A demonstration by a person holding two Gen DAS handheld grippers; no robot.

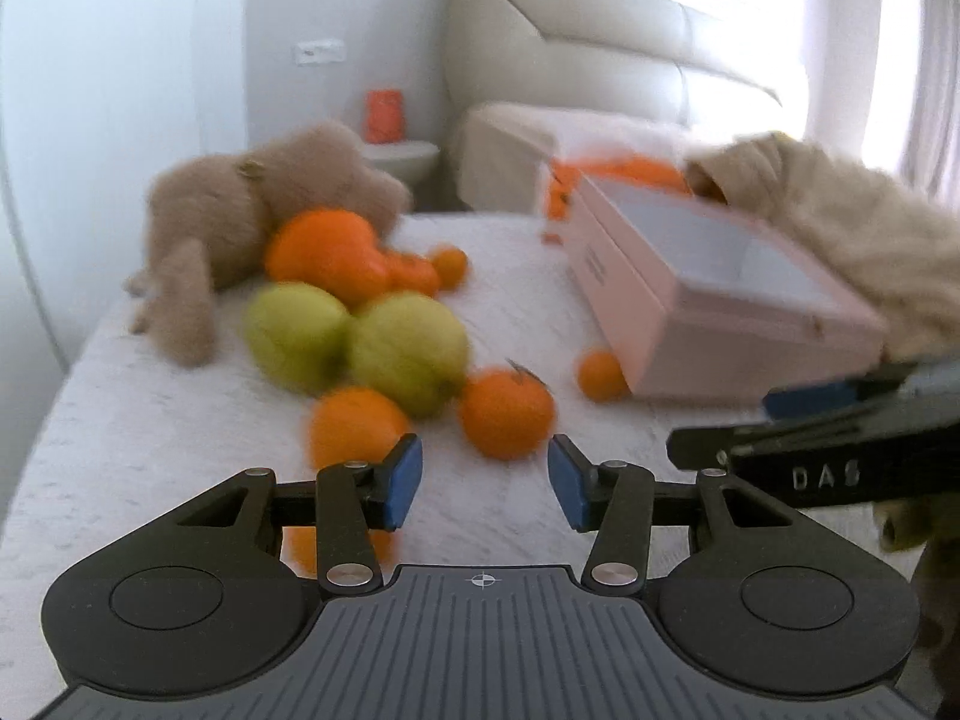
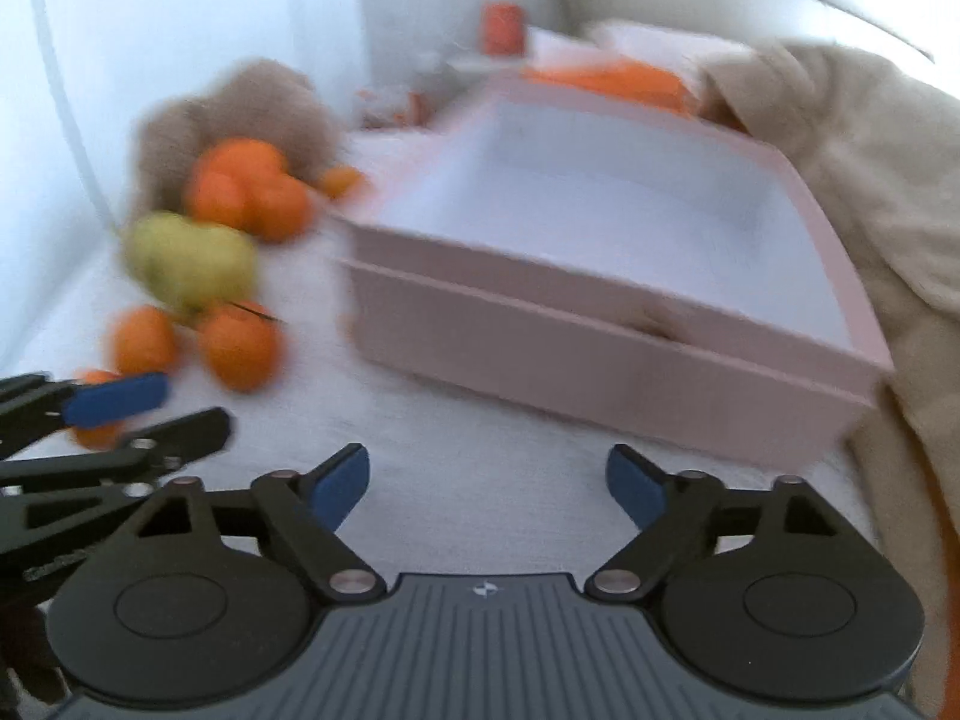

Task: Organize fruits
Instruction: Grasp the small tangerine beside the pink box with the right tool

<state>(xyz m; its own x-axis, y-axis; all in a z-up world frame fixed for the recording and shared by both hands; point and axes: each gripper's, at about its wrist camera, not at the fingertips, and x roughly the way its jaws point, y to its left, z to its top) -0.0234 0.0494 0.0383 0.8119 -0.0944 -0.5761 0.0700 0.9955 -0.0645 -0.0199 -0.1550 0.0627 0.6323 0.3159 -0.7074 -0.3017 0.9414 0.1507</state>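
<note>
So it's a bedroom: a bed point(image 1: 180, 420) with a white textured cover, a padded cream headboard point(image 1: 600, 42) behind and an orange cup point(image 1: 384, 115) on the nightstand. Both tools angle down over the cover. The left hand-held gripper point(image 1: 485, 480) has its blue pads apart with nothing between them; the round fruits point(image 1: 360, 324), smooth oranges and yellow-green ones, sit just ahead of it and to the left by a fluffy teddy bear point(image 1: 252, 210). The right hand-held gripper point(image 2: 487, 489) is spread too, empty, facing a pink rectangular box point(image 2: 600, 354) right in front, its inside bare. A beige blanket point(image 2: 870, 180) lies to the right of it.
</note>
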